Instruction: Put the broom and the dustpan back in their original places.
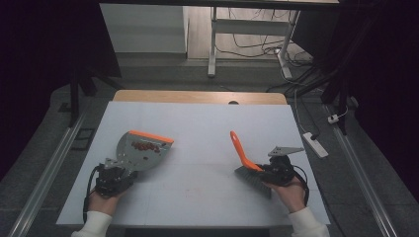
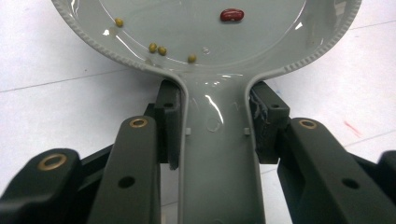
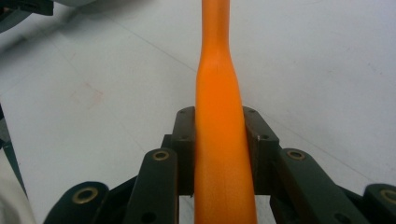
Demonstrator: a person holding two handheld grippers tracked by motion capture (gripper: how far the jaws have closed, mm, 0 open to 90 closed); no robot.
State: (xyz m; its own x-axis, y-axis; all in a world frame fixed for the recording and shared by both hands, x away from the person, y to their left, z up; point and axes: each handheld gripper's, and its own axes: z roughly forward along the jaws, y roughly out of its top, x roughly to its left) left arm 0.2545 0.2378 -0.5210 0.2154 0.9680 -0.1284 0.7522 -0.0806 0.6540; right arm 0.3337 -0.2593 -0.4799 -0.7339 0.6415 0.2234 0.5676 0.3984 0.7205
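The dustpan (image 1: 140,150) sits in my left gripper (image 1: 114,177), whose jaws are clamped on either side of its grey handle, as the left gripper view shows plainly. It is held over the left part of the white table (image 1: 197,123), orange lip away from me. A cluster of red beans (image 1: 145,146) already lies in the pan, and up close I see one red bean (image 2: 232,15) and a few small greenish ones (image 2: 157,48) near the handle end. My right gripper (image 1: 276,172) is closed tight around the orange handle of the brush (image 1: 247,165), held over the right part of the table, well apart from the pan, bristles toward me and handle tip pointing up and away. The surface between the two tools looks bare of beans, though small ones would be hard to make out from above. I judge the sweeping essentially finished; what is left is probably emptying the pan or setting both tools down.
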